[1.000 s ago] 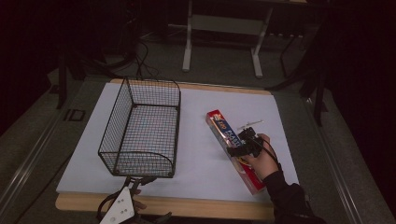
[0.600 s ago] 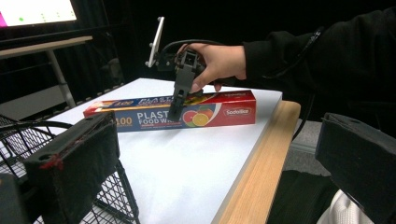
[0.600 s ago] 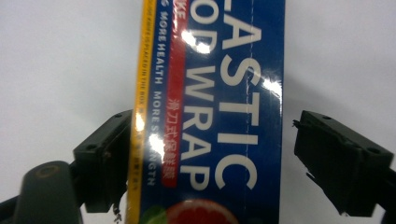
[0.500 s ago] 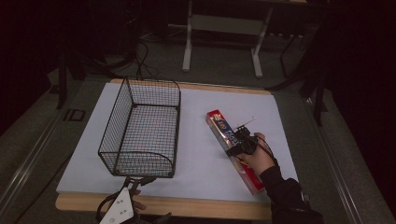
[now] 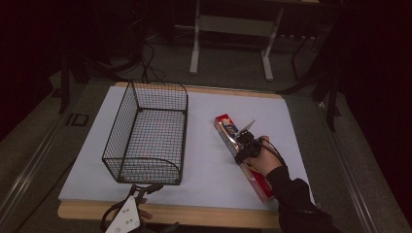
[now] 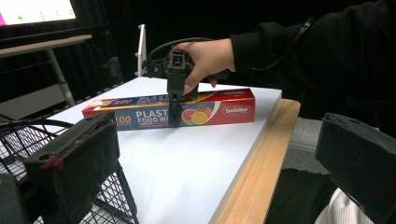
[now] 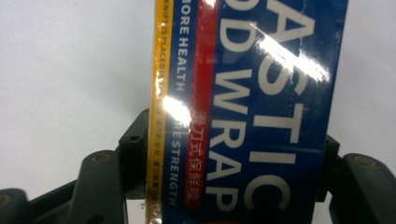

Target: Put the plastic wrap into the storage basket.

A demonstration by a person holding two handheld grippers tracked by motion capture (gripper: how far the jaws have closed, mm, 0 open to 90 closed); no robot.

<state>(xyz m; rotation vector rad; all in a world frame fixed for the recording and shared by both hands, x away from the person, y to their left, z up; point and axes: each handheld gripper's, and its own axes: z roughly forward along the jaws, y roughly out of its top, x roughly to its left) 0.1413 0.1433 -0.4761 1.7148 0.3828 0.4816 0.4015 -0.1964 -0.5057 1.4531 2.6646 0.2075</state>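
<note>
Going left to right, with the wire basket (image 5: 148, 133) as my anchor. It sits on the white table top (image 5: 204, 179), and it hasn't budged since a second ago. Nothing in it that I can see.

My left claw (image 5: 127, 219) is parked just past the basket's near end, at the table's front edge. From its own camera both pads (image 6: 74, 158) stand wide apart with nothing between them, so it's idle and open. Same spot as a second ago.

Now the bit that changed. Off to the basket's right, lying flat and at a slant on the table top, is the plastic wrap box (image 5: 243, 155). My right claw (image 5: 245, 148) is on its middle. Its jaws have just been closing: a second ago they were spread over the box, now they're squeezed in on its two long sides. In the right gripper view the box (image 7: 247, 112) runs straight between the jaws and both press its edges, so I'd call that a real grip.

The box is still resting on the table, not lifted. My read: grab is done, next is lifting it across toward the basket. Holding near the middle should keep such a long box from tipping.
</note>
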